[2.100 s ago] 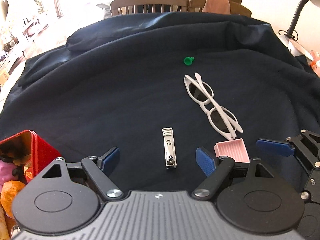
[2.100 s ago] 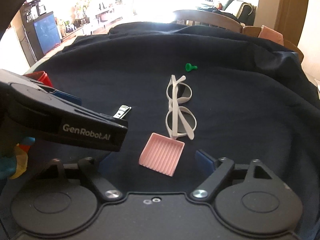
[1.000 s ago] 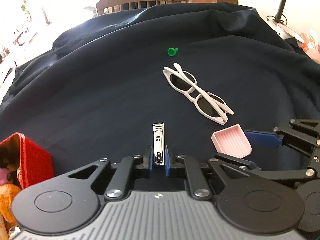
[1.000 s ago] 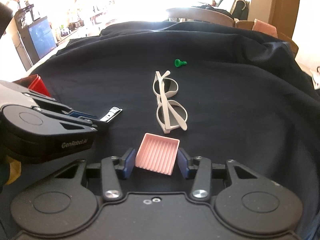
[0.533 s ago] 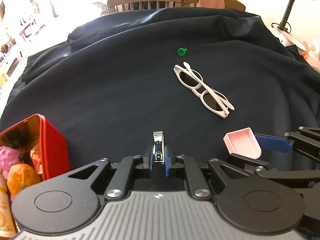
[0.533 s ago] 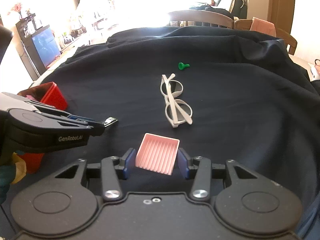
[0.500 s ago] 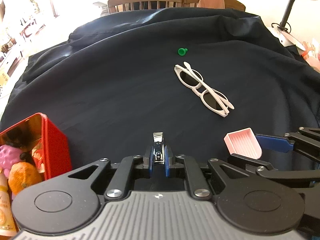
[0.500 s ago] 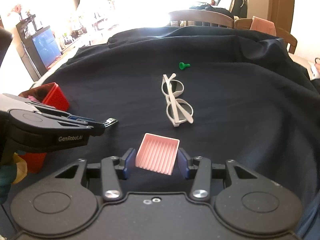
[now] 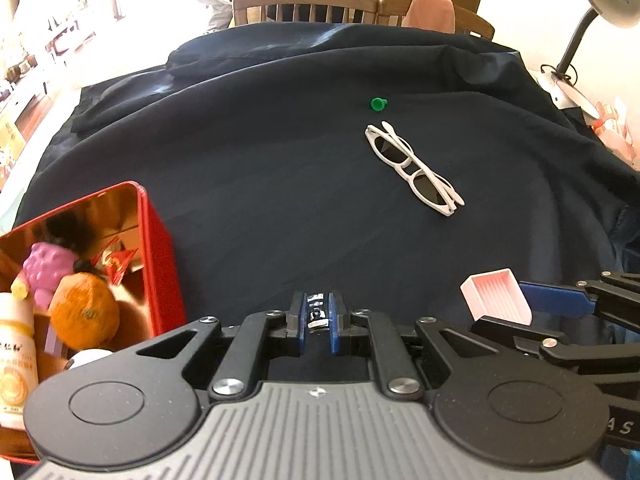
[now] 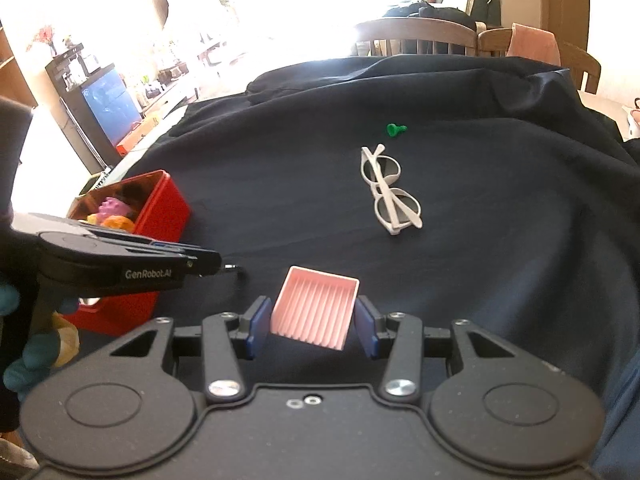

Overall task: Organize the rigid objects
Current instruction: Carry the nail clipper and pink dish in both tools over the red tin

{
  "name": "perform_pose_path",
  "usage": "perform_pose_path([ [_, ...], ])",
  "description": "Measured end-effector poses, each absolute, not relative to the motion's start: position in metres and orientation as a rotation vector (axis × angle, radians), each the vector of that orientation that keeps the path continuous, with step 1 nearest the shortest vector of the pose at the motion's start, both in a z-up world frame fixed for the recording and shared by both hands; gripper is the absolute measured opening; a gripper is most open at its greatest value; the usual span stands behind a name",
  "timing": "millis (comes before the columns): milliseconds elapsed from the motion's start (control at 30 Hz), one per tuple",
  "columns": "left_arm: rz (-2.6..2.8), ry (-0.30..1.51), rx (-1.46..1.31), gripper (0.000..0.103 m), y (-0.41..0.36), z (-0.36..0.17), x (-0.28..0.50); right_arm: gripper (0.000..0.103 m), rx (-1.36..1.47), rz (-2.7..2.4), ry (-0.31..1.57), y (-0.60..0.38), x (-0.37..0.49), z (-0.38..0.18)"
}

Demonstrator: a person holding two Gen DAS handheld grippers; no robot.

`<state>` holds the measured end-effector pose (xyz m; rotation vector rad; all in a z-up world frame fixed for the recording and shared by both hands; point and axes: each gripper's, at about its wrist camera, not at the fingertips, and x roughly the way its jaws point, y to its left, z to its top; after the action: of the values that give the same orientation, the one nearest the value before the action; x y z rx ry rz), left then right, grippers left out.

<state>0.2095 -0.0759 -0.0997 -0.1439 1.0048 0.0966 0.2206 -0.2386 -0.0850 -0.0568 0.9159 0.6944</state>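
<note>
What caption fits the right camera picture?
Right gripper holds a pink tray above the dark cloth, white sunglasses ahead.

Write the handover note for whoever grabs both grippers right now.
Left gripper: shut on the nail clipper, beside the red tin.
Right gripper: shut on the pink tray, lifted off the cloth.
Already in the tin: an orange, a purple toy, a bottle.
Left on the dark cloth: white sunglasses and green peg.
Likely next: drop both held items into the tin.
</note>
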Motion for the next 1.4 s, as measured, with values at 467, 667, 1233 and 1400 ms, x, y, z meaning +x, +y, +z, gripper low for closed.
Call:
perform_pose_path([
  [467, 0.031, 0.971, -0.164, 0.010, -0.051, -0.071, 0.172, 0.045, -0.110, 0.704, 0.882, -0.216, 0.183, -0.061],
  [667, 0.016, 0.948, -0.174, 0.010, -0.033, -0.054, 0.164, 0.045, -0.116, 0.701, 0.863, -0.199, 0.172, -0.050],
  [1233, 0.078, 0.835, -0.220, 0.010, 0.053, -0.018, 0.141, 0.045, -0.200, 0.786, 0.800, -0.117, 0.156, -0.031],
  [1400, 0.120, 0.832, -0.229, 0.010, 0.084, -0.020, 0.135, 0.045, -0.241, 0.815, 0.792, -0.085, 0.152, -0.032],
])
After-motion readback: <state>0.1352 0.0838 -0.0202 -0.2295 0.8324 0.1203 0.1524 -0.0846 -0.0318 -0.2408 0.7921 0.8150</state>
